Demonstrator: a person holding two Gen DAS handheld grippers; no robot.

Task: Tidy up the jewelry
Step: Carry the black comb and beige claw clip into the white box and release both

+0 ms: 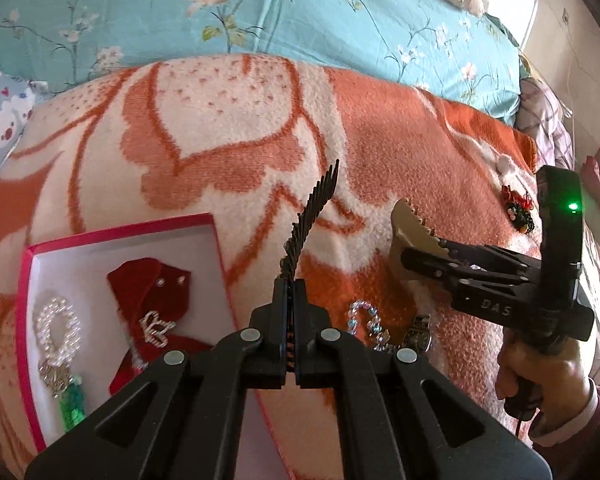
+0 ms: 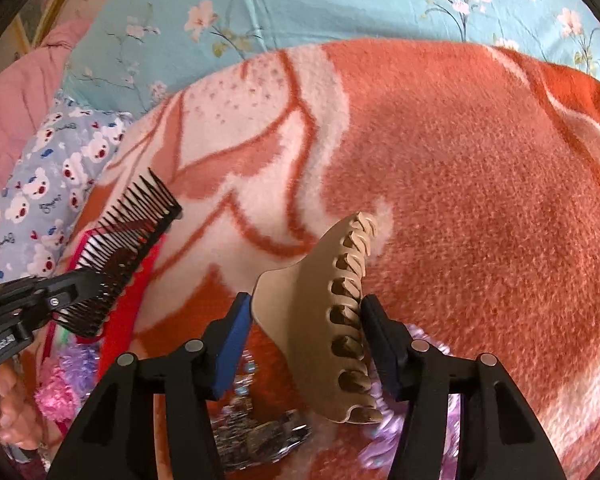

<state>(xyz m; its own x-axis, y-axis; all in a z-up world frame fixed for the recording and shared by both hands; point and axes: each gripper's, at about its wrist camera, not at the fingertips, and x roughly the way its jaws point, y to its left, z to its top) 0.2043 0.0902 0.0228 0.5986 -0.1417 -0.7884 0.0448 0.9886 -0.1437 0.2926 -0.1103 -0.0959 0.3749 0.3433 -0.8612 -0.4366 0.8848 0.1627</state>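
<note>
My left gripper (image 1: 291,284) is shut on a black hair comb (image 1: 310,218) and holds it edge-up above the blanket, just right of the pink-rimmed white box (image 1: 120,232). The box holds a pearl ring piece (image 1: 56,326), a red velvet piece with a crystal crown (image 1: 156,326) and a green item (image 1: 73,406). My right gripper (image 2: 306,304) is shut on a beige claw hair clip (image 2: 324,320), lifted over the blanket. The clip also shows in the left wrist view (image 1: 410,232), and the comb in the right wrist view (image 2: 128,248).
An orange and white blanket (image 1: 240,128) covers the bed, with a turquoise floral sheet (image 1: 260,12) behind. On the blanket lie a crystal bracelet (image 1: 366,320), a watch (image 1: 418,334) and a red-black bead piece (image 1: 518,210). Pink and purple fluffy items (image 2: 60,384) lie below the right gripper.
</note>
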